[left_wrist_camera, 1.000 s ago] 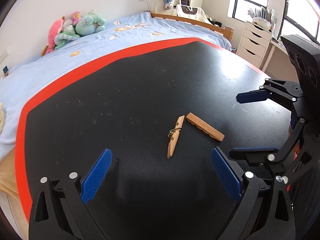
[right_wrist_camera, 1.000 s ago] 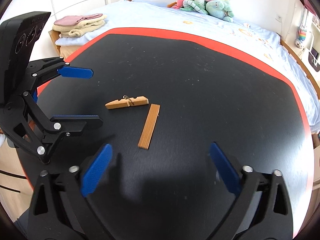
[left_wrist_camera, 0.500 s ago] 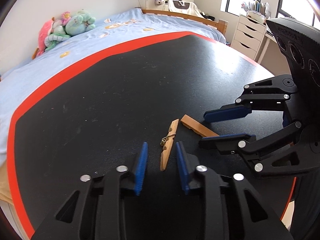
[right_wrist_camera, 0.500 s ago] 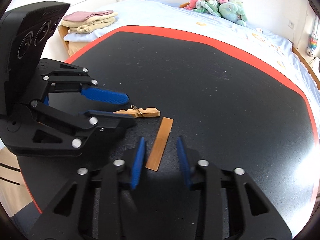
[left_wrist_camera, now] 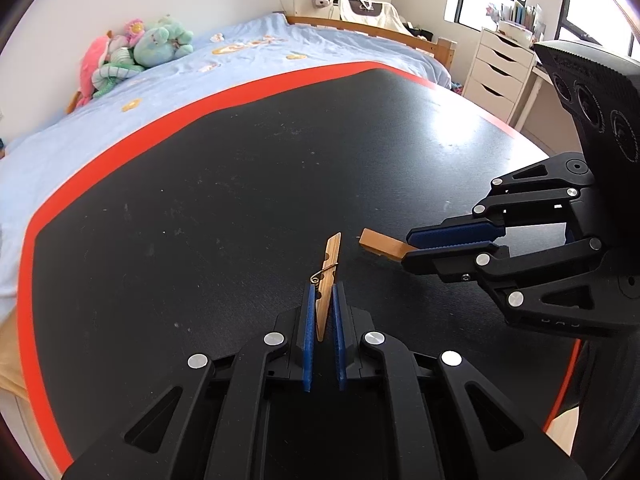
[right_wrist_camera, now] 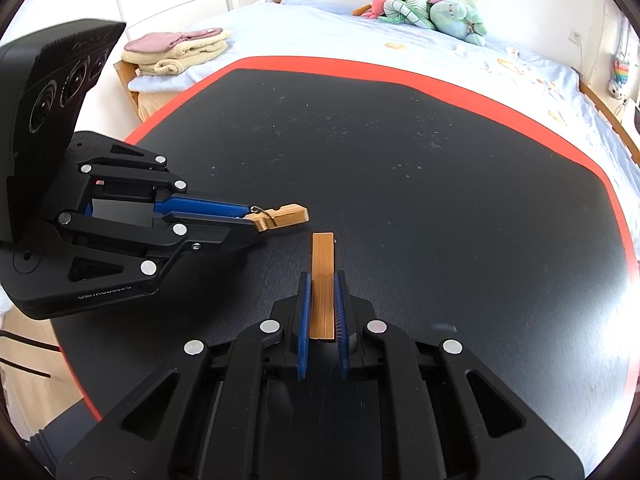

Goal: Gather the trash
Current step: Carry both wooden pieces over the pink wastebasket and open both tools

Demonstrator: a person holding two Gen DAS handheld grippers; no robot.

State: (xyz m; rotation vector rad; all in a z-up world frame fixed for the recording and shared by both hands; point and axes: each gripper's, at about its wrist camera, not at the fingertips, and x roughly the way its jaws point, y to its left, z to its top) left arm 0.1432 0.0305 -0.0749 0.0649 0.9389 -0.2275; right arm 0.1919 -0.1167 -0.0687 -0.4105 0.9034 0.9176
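Clothespin half with the spring (left_wrist_camera: 329, 280) is sitting between the left gripper's (left_wrist_camera: 323, 312) blue pads, long axis running straight out ahead along the jaws, which have just been closing and are now clamping it. Off to the right, the right gripper (left_wrist_camera: 452, 246) is pinching the plain wooden strip (left_wrist_camera: 380, 245).

Switching to the right wrist: that strip (right_wrist_camera: 322, 280) is lying lengthwise between shut pads, tip pointing forward over the black table (right_wrist_camera: 440, 200). Each hand is holding its own piece, both apparently low over the table; lifting looks next.
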